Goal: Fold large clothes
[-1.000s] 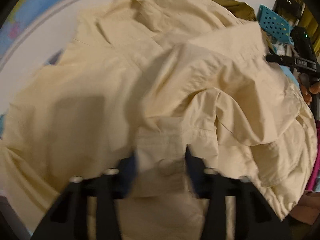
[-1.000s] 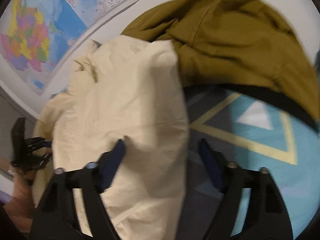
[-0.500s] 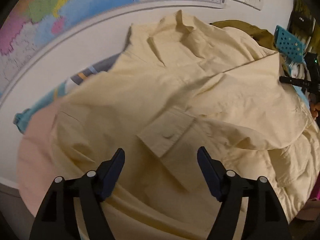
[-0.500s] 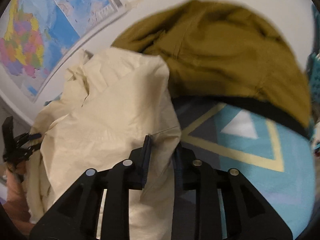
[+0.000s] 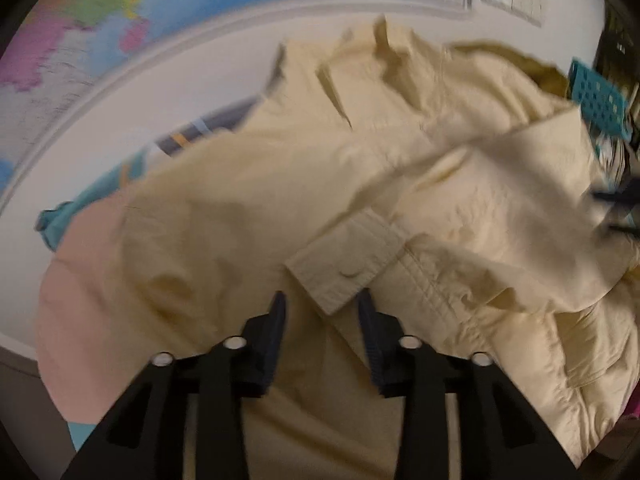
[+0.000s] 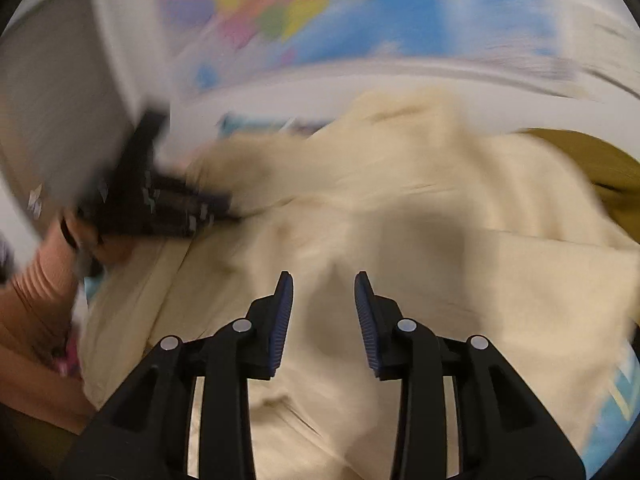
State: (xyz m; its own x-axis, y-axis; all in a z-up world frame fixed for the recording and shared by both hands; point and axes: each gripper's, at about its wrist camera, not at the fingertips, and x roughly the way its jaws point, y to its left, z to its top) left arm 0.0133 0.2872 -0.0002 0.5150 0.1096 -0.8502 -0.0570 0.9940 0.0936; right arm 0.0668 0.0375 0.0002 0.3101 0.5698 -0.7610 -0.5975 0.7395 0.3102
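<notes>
A large cream button shirt (image 5: 340,184) lies rumpled over the surface and also fills the right wrist view (image 6: 400,240). Its buttoned cuff (image 5: 346,264) lies just in front of my left gripper (image 5: 322,308), whose jaws stand partly open around the cuff's near corner without clamping it. My right gripper (image 6: 323,292) is open and empty, hovering over the shirt body. The left gripper also shows, blurred, at the shirt's left edge in the right wrist view (image 6: 160,208).
An olive-brown garment (image 6: 592,164) lies behind the shirt at right. A pink cloth (image 5: 76,292) lies at the left edge. A teal perforated basket (image 5: 596,96) stands far right. A world map (image 5: 120,20) hangs on the wall behind.
My left gripper let go of the cuff, opened wide, then narrowed near it again. My right gripper had shut on the shirt edge, has opened and swung left over the shirt.
</notes>
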